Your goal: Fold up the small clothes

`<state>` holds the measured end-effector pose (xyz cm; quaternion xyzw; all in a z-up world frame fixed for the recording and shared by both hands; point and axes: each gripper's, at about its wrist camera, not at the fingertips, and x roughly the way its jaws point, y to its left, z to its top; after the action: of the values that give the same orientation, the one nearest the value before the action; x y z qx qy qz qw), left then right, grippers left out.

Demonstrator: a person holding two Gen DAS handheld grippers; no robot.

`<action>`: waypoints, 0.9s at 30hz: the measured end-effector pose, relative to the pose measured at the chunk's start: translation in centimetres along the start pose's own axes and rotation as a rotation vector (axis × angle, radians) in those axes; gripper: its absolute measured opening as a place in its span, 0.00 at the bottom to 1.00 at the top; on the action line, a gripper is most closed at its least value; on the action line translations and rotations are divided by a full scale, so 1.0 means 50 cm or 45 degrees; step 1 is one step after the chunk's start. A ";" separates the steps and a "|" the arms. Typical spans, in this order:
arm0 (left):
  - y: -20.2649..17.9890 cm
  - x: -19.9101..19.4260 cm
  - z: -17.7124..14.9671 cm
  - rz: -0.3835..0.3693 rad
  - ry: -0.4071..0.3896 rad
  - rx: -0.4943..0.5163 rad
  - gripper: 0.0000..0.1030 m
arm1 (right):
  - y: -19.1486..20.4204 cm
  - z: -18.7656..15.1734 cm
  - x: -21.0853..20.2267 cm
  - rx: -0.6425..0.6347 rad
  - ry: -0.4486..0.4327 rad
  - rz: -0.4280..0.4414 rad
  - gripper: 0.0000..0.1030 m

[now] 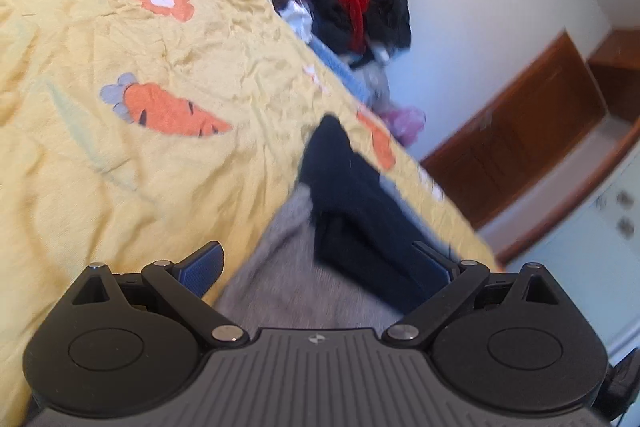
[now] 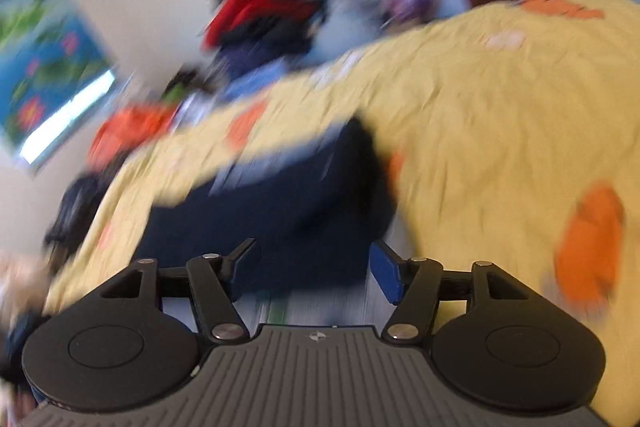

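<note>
Surface: a crinkled yellow quilt (image 1: 120, 187) printed with orange carrots and flowers covers the bed.
Garments: a dark navy garment (image 1: 352, 203) lies folded on the quilt beside a grey cloth (image 1: 288, 267), near the bed's edge.
Left gripper (image 1: 320, 267): jaws spread wide, holding nothing — the navy piece and grey cloth lie between and beyond its fingers.
Right gripper (image 2: 314, 267): jaws apart, empty; the navy garment (image 2: 288, 203) sits just ahead, blurred.
Room: a heap of clothes (image 1: 352, 7), red and black, stands past the bed against a pale wall; a brown wooden door (image 1: 520, 131) to the side; a blue flowered picture (image 2: 44, 67) hangs on the wall.
</note>
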<state>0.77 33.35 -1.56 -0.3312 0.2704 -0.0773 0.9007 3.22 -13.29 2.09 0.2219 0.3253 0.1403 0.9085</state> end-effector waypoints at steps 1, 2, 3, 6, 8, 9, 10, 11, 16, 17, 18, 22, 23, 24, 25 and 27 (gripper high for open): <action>-0.004 -0.016 -0.008 0.000 0.033 0.043 0.96 | 0.004 -0.025 -0.016 -0.034 0.049 -0.002 0.65; -0.012 -0.033 -0.020 0.000 0.076 0.102 0.96 | 0.007 -0.052 -0.029 -0.068 0.103 -0.006 0.65; -0.022 -0.048 -0.033 0.008 0.128 0.177 0.96 | 0.012 -0.079 -0.041 -0.102 0.167 -0.009 0.66; -0.058 -0.096 -0.082 0.047 0.274 0.473 0.96 | 0.040 -0.150 -0.109 -0.289 0.192 0.000 0.69; -0.073 -0.132 -0.119 0.077 0.353 0.678 0.96 | 0.057 -0.180 -0.147 -0.406 0.257 0.002 0.71; -0.077 -0.150 -0.136 0.088 0.390 0.770 0.96 | 0.058 -0.187 -0.164 -0.440 0.285 0.014 0.72; -0.078 -0.168 -0.152 0.095 0.414 0.849 0.97 | 0.054 -0.193 -0.182 -0.449 0.310 0.016 0.73; -0.076 -0.184 -0.164 0.105 0.428 0.908 0.97 | 0.048 -0.191 -0.197 -0.436 0.318 0.010 0.73; -0.046 -0.232 -0.164 0.088 0.435 0.859 0.97 | -0.044 -0.160 -0.249 -0.125 0.166 -0.096 0.77; -0.040 -0.235 -0.154 0.064 0.432 0.790 0.97 | -0.069 -0.156 -0.245 -0.018 0.174 -0.087 0.77; -0.030 -0.236 -0.144 0.028 0.430 0.699 0.97 | -0.092 -0.157 -0.238 0.081 0.189 -0.045 0.78; 0.017 -0.234 -0.116 -0.212 0.502 0.272 0.97 | -0.092 -0.160 -0.226 0.163 0.179 0.027 0.79; 0.026 -0.234 -0.115 -0.247 0.514 0.217 0.97 | -0.080 -0.162 -0.226 0.141 0.167 0.021 0.79; 0.034 -0.236 -0.115 -0.265 0.516 0.185 0.97 | -0.069 -0.165 -0.224 0.121 0.156 0.028 0.79; 0.038 -0.239 -0.116 -0.277 0.517 0.168 0.97 | -0.056 -0.165 -0.228 0.104 0.162 0.059 0.79; 0.045 -0.244 -0.116 -0.292 0.522 0.143 0.97 | -0.024 -0.172 -0.225 0.070 0.195 0.131 0.79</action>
<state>-12.70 35.76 -1.35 -0.2867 0.4035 -0.2597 0.8292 -10.72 -16.15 1.50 0.2519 0.3856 0.1943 0.8661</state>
